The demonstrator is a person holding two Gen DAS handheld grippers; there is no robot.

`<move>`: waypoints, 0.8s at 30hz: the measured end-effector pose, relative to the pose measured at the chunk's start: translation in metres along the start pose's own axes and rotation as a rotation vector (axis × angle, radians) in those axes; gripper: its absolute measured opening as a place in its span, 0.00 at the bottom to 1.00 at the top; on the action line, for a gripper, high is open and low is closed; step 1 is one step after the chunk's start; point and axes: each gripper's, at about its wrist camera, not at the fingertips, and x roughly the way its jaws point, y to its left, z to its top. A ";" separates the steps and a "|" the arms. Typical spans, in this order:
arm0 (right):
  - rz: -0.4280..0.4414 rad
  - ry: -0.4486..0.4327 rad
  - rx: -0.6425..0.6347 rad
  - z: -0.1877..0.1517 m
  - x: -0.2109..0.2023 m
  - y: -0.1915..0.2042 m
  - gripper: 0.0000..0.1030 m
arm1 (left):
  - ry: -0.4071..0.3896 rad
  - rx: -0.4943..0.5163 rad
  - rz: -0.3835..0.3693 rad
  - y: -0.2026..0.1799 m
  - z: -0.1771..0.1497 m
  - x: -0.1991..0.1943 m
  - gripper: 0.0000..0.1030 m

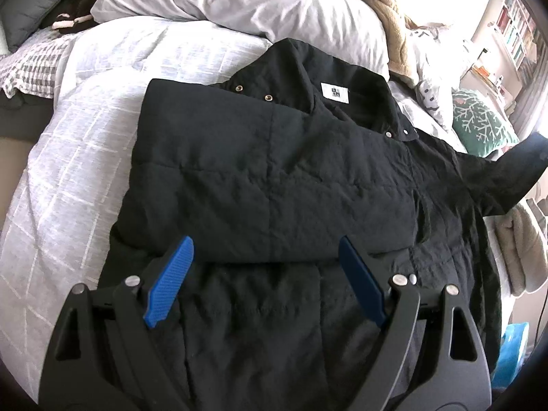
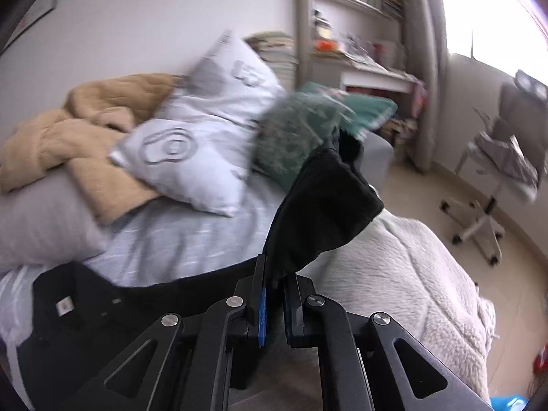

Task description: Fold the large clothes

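Observation:
A black quilted jacket (image 1: 274, 185) lies spread on the bed, collar and white label toward the pillows, its left side folded over the front. My left gripper (image 1: 265, 257) hovers over the jacket's lower part, open, with nothing between its blue pads (image 1: 167, 284). The jacket's right sleeve (image 1: 520, 167) is lifted off the bed at the right edge. In the right wrist view my right gripper (image 2: 274, 274) is shut on the black sleeve cuff (image 2: 322, 205), which stands up from the jaws. The jacket's collar (image 2: 78, 304) shows at lower left there.
The bed has a pale checked cover (image 1: 68, 178), a white pillow (image 1: 239, 0), a tan blanket (image 2: 78, 130), a printed pillow (image 2: 191, 150) and a green cushion (image 2: 301, 130). A cream fleece blanket (image 2: 404, 281) hangs at the bed's right. A wheeled chair (image 2: 486, 205) stands on the floor.

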 end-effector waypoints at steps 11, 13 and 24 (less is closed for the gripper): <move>0.168 -0.004 -0.212 -0.032 -0.058 0.149 0.07 | -0.017 -0.066 -0.046 0.007 0.012 -0.020 0.84; 0.198 0.006 -0.248 -0.042 -0.062 0.178 0.07 | -0.023 -0.071 -0.050 0.009 0.013 -0.023 0.84; 0.339 0.146 -0.377 -0.128 -0.045 0.309 0.07 | -0.047 -0.110 -0.048 0.026 0.021 -0.031 0.84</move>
